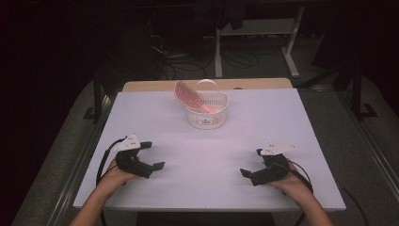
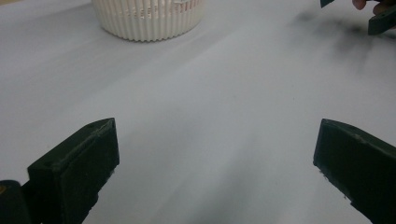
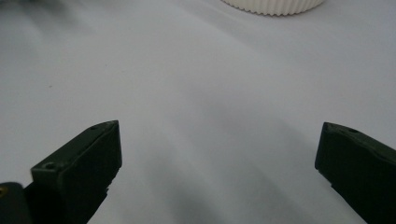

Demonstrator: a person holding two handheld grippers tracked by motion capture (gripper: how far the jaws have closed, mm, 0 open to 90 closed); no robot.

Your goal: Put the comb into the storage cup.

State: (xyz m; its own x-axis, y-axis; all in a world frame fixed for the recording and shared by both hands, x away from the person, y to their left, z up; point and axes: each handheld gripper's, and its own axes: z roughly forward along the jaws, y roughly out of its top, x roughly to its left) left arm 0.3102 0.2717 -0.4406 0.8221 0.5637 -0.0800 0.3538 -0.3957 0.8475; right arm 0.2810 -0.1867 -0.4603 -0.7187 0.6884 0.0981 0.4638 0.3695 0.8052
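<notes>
Two hand-held grippers, left (image 1: pixel 151 155) and right (image 1: pixel 251 162), rest wide open and empty on the white tabletop (image 1: pixel 207 155). The ribbed white basket (image 1: pixel 206 113), holding a pink brush (image 1: pixel 189 96), stands well apart at the far middle. Around is a dark room with cables on the floor (image 1: pixel 188 66).

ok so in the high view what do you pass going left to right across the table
left gripper → white basket with the pink hairbrush leaning in it → right gripper, all on the white table
</notes>
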